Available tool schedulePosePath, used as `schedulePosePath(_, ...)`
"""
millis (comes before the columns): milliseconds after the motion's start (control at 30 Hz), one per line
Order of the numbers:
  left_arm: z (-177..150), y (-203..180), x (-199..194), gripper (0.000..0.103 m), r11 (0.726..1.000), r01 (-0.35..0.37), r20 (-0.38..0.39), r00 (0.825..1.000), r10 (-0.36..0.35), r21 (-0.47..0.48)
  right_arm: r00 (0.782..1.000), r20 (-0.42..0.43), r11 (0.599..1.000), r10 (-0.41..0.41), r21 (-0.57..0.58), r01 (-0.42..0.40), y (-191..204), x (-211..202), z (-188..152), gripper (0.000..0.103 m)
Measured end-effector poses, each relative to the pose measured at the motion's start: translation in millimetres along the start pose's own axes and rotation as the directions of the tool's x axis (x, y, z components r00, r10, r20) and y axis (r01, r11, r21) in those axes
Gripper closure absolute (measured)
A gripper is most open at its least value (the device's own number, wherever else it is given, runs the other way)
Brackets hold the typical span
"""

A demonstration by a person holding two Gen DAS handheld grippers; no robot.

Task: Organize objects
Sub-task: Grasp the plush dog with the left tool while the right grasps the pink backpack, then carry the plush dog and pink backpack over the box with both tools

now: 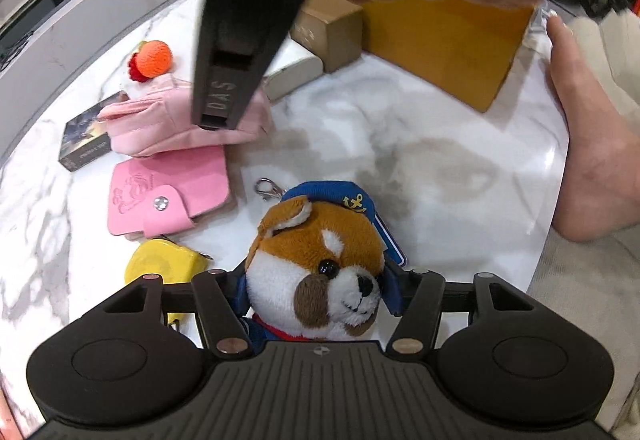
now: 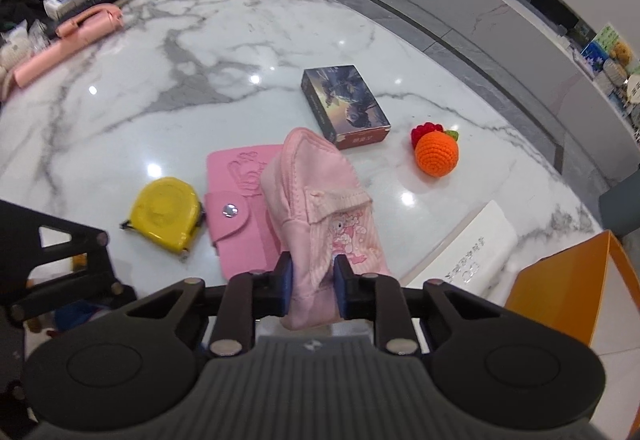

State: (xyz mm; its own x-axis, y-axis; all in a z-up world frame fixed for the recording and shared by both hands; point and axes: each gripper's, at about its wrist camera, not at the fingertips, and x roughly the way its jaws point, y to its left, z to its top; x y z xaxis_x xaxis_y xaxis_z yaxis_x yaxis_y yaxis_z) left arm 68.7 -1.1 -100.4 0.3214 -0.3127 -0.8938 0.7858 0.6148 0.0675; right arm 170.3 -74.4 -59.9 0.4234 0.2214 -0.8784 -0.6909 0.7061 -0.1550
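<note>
My left gripper (image 1: 316,280) is shut on a plush dog (image 1: 316,260) with a blue sailor cap, held over the white marble floor. My right gripper (image 2: 313,272) is shut on a pink cloth pouch (image 2: 320,196) with a cartoon print, lifted a little. In the left wrist view the right gripper (image 1: 224,120) reaches down onto the pink pouch (image 1: 160,120). A pink snap wallet (image 2: 236,208), a yellow tape measure (image 2: 166,214), a dark picture box (image 2: 344,100) and an orange crochet fruit (image 2: 436,154) lie around it.
An orange box (image 1: 452,40) and brown cartons (image 1: 328,28) stand ahead of the left gripper, with a white box (image 2: 472,244) beside them. A person's bare foot (image 1: 592,144) rests at the right. A pink tube (image 2: 68,40) and boxes lie far left.
</note>
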Motion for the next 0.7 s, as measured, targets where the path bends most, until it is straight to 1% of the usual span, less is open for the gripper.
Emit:
schedulePosePath(67, 0.7, 2.9, -7.1, 0.034, 1.0, -0.014, 0.006, 1.0, 0.015, -0.013, 1.0, 0.001, 1.0, 0.021, 0.016, -0.021, -1.8, -5.5, -0.2, 0.083)
schedulePosePath(267, 2.5, 9.7, -30.2, 0.034, 0.997, -0.055, 0.014, 0.998, 0.056, -0.047, 0.999, 0.029, 0.998, 0.04, 0.051, -0.041, -11.7, -30.6, 3.0, 0.084)
schedulePosePath(400, 9.4, 11.8, -45.3, 0.034, 0.995, -0.084, 0.023, 0.996, 0.085, -0.054, 0.998, 0.05, 0.997, 0.038, 0.07, -0.041, -20.9, -49.3, 5.9, 0.084)
schedulePosePath(533, 26.9, 9.9, -61.1, 0.034, 0.992, -0.105, 0.053, 0.993, 0.109, -0.064, 0.997, 0.075, 0.996, 0.02, 0.085, -0.026, -32.7, -72.6, 6.4, 0.084)
schedulePosePath(700, 61.9, 7.1, -80.4, 0.034, 0.99, -0.112, 0.116, 0.986, 0.121, -0.081, 0.994, 0.108, 0.994, -0.007, 0.107, -0.005, -55.1, -104.6, 3.3, 0.084)
